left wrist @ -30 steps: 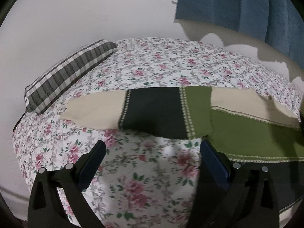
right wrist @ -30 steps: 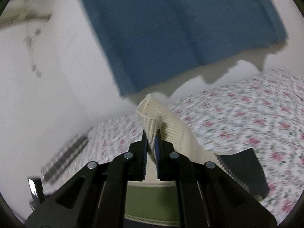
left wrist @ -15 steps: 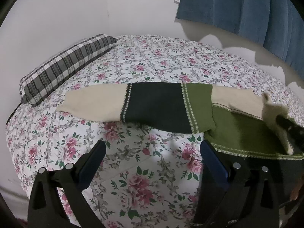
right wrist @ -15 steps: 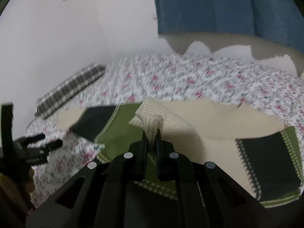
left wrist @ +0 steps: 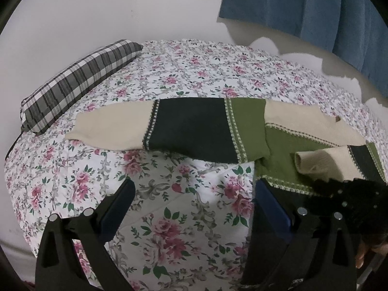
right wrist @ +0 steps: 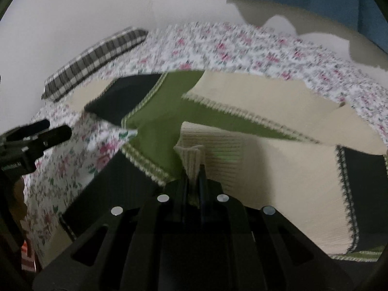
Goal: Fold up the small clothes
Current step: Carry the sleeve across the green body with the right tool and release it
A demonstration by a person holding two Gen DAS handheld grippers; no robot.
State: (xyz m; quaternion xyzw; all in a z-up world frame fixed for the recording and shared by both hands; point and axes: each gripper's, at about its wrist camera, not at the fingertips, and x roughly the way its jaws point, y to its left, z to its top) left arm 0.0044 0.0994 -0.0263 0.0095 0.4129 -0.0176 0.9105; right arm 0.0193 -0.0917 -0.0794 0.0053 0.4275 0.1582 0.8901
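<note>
A small knit sweater in cream, dark and green blocks lies flat on the floral bed. Its left sleeve stretches out to the left. My right gripper is shut on the ribbed cream cuff of the right sleeve and holds it low over the green body; the cuff also shows in the left wrist view. My left gripper is open and empty, above bare bedspread in front of the left sleeve. It also shows in the right wrist view.
A plaid pillow lies at the bed's far left against the white wall. A blue curtain hangs at the upper right. The floral bedspread extends in front of the sweater.
My right gripper has carried the right sleeve's cuff leftward and down across the sweater's body. My left gripper has stayed open, shifting only slightly.
</note>
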